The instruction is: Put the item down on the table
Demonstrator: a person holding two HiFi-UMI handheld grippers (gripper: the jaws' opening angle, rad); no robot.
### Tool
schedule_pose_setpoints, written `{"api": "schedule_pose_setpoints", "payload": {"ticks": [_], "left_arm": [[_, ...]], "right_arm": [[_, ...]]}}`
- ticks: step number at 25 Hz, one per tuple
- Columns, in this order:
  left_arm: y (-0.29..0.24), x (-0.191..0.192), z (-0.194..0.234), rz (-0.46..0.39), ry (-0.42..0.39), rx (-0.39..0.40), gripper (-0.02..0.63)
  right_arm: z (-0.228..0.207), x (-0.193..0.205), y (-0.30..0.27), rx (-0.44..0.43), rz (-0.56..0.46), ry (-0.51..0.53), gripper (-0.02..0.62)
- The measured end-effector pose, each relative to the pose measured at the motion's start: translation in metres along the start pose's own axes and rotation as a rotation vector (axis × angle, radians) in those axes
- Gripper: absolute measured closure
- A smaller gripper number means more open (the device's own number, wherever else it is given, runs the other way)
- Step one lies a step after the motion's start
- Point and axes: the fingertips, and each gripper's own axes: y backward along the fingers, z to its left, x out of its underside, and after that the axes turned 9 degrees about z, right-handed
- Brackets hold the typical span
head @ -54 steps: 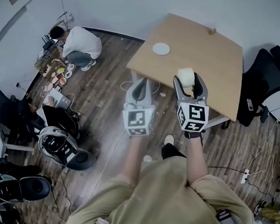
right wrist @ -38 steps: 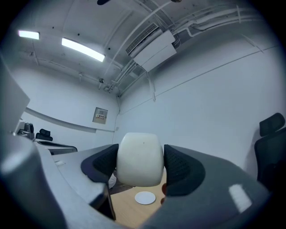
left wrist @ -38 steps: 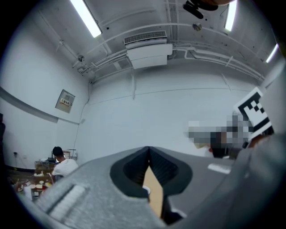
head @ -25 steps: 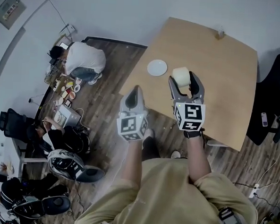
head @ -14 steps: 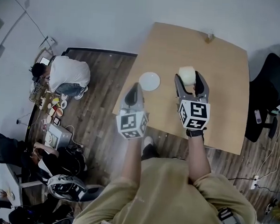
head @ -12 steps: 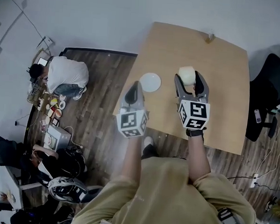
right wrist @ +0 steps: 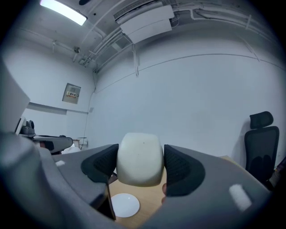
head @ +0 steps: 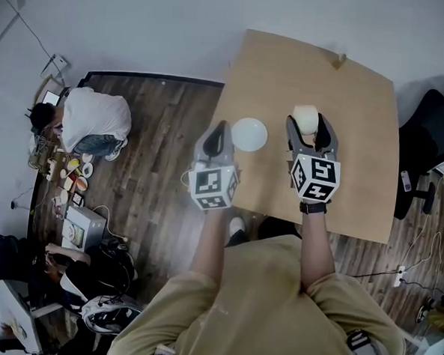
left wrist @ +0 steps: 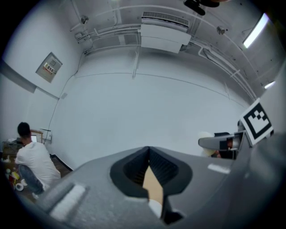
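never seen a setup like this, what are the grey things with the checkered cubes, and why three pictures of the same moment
There is no robot here. A person holds a hand tool in each hand. Each tool ends in two-jaw tongs and carries a cube of square markers, which is part of the tool.

The top-down picture comes from a camera on the person's head, so you see their shoulders, both arms and the wooden table below. The other two pictures come from wide-angle cameras that ride on the tools and look along the jaws.

A small white plate lies on the table. The right tongs are closed on a cream-white rounded item, held above the table, where it is meant to be set down. The left tongs are closed and hold nothing.
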Motion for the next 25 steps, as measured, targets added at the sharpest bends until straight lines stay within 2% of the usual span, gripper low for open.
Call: {"api": "schedule_pose_setpoints", "payload": {"ticks": [6, 12, 18, 25], "left_arm": [[-0.032, 0.029, 0.022, 0.063, -0.007, -0.016, 0.603], [-0.061, 0.058, 0.045, 0.138, 0.014, -0.041, 0.603], [-0.089, 0.098, 0.049, 0.232, 0.043, -0.059, 0.603], [-0.112, 0.132, 0.058, 0.303, 0.083, -0.075, 0.603]], "right_arm": [[0.016, 0.03, -0.038, -0.055, 0.073, 0.004, 0.272], [0.024, 0.061, -0.086, -0.107, 0.145, -0.035, 0.272], [0.033, 0.115, -0.127, -0.185, 0.289, -0.052, 0.272], [0.044, 0.151, -0.162, -0.236, 0.372, -0.039, 0.272]]}}
